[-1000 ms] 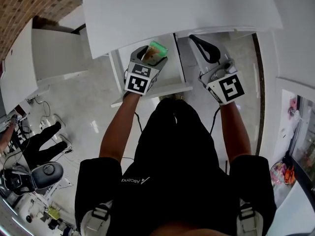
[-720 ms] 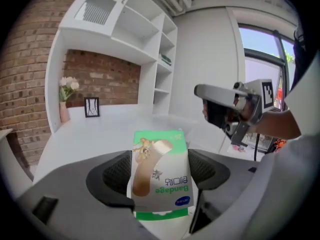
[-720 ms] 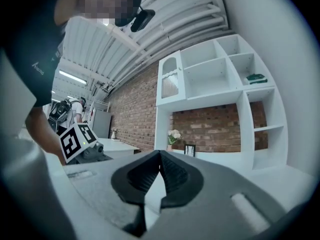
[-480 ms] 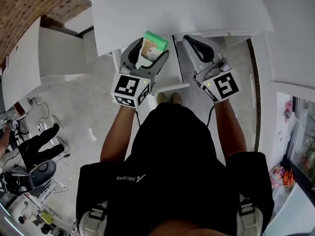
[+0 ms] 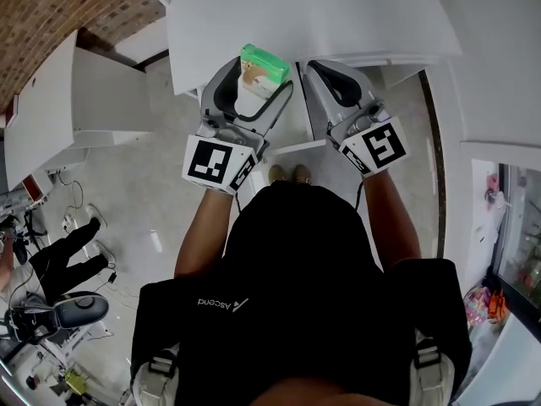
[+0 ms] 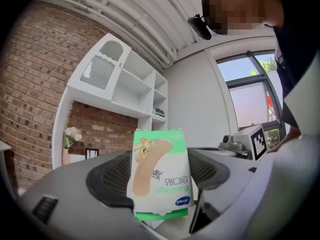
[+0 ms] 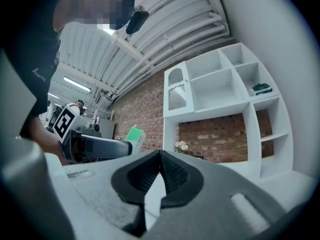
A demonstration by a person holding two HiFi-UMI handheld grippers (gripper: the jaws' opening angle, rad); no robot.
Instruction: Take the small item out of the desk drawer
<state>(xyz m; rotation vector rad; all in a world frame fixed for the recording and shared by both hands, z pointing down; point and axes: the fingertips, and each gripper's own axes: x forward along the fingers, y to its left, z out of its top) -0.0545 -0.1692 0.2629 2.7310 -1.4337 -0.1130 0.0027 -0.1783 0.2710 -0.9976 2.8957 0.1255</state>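
Since a sec ago the bandage box point(image 5: 265, 60) has risen out of the drawer point(image 5: 296, 149) in your left gripper point(image 5: 260, 79). It's now at 12 o'clock of the drawer front, by the desk point(image 5: 304, 15) edge. The jaws clamp its sides, spread wide. The right gripper point(image 5: 325, 68), at 3 o'clock, is closed & empty. Keep the squeeze steady, clear the desk lip, don't tilt: a light carton probably slips.

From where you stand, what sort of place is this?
Probably a staged home-office corner inside a lab or workshop. There is a brick wall with a white shelf unit and a white desk, but bare ceiling pipes run overhead and equipment with cables sits on the floor.
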